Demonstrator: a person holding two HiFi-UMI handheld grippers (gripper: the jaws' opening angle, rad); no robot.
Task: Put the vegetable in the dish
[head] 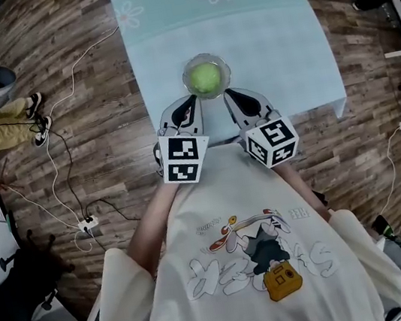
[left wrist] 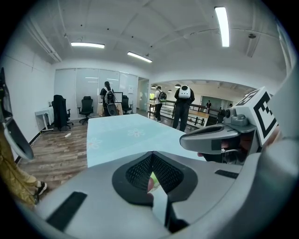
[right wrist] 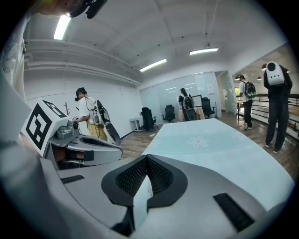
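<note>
Left tongs (head: 192, 107), right tongs (head: 230, 100) both closed, green vegetable (head: 206, 79) seemingly in dish (head: 225, 68) just ahead, between them.

The vegetable (head: 206, 79) in front of me is a round, pale green ball. It sits whole in the middle of the dish (head: 223, 64). The dish is a small, clear glass bowl, upright on the table (head: 255, 32), close to its near edge and about midway between its left and right edges.
</note>
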